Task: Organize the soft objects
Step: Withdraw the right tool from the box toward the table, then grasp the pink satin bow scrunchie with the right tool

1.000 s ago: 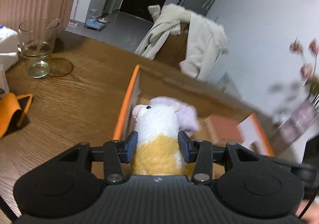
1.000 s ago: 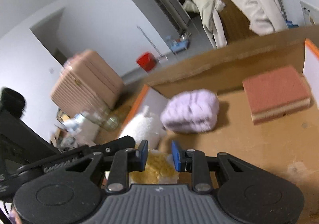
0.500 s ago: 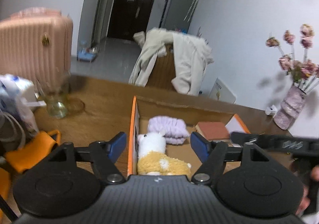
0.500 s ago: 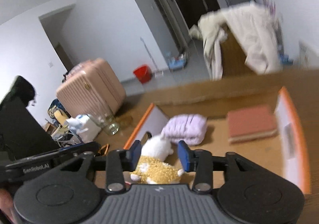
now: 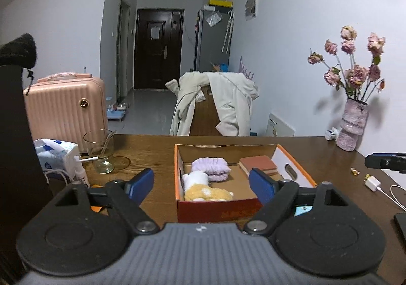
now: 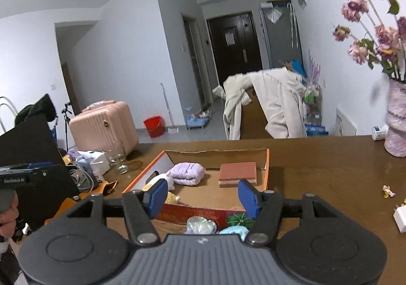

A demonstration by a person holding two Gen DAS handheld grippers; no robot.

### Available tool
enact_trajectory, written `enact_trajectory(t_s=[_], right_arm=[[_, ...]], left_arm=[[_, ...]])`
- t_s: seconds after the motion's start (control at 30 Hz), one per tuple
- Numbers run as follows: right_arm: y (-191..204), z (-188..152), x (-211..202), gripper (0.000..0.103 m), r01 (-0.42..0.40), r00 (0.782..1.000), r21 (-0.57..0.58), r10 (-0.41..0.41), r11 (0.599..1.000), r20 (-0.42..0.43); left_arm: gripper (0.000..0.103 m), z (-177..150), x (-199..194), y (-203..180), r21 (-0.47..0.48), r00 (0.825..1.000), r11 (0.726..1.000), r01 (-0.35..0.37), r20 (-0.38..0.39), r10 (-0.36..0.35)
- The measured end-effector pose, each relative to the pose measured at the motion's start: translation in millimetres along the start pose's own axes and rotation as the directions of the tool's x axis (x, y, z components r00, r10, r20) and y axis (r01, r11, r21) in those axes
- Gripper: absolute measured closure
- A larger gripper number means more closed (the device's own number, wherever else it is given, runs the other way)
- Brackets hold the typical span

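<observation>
Both the left tongs [image 5: 201,181] and the right tongs [image 6: 203,198] are held released above the table [image 5: 152,153], their jaws having just been opening with nothing between them. The plush toy [image 5: 203,187] is laid inside the cardboard box [image 5: 218,210], beside a purple towel [image 5: 210,168] and a reddish sponge [image 5: 258,163].

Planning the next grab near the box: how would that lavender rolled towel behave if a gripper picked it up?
The lavender rolled towel looks plush and folded, so it would probably squash between the pads and feel light. Its loose roll might sag or unroll if lifted by one end. Resting against the plush toy, it could nudge that toy.
</observation>
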State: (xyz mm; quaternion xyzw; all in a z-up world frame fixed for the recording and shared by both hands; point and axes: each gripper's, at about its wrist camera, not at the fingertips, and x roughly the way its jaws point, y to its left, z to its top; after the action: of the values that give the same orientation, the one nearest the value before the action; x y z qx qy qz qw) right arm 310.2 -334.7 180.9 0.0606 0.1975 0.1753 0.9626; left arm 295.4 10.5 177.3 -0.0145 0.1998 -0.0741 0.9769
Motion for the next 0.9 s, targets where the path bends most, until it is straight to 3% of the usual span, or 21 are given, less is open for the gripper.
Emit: enact_trajectory(t_s=[0.13, 0.23, 0.47, 0.67, 0.9], right_arm=[[8.8, -44.9, -27.2, 0.033, 0.009, 0.999, -0.045, -0.007, 0.999, 0.043], [17.5, -84.7, -40.2, 0.032, 0.016, 0.999, -0.066, -0.012, 0.998, 0.052], [25.8, -172.9, -69.3, 0.030, 0.065, 0.998, -0.009, -0.065, 0.998, 0.009], [26.9, -185.3, -70.6, 0.030, 0.066, 0.998, -0.021, -0.066, 0.998, -0.012], [32.4, -185.3, -42.1, 0.031, 0.012, 0.999, 0.010, -0.011, 1.000, -0.042]], left_arm=[[0.011, -41.2, -34.4, -19.7, 0.065, 0.998, 0.998, -0.016, 0.054, 0.012], [0.010, -79.4, -53.4, -34.9, 0.098, 0.999, 0.995, -0.021, 0.052, 0.016], [0.008, -145.3, -74.5, -48.6, 0.014, 0.998, 0.998, -0.056, -0.033, 0.057], [0.008, -150.8, -60.7, -52.0, 0.041, 0.994, 0.996, -0.080, -0.069, 0.083], [0.009, -158.1, -26.9, -65.0, 0.020, 0.989, 1.000, 0.004, -0.150, -0.001]])
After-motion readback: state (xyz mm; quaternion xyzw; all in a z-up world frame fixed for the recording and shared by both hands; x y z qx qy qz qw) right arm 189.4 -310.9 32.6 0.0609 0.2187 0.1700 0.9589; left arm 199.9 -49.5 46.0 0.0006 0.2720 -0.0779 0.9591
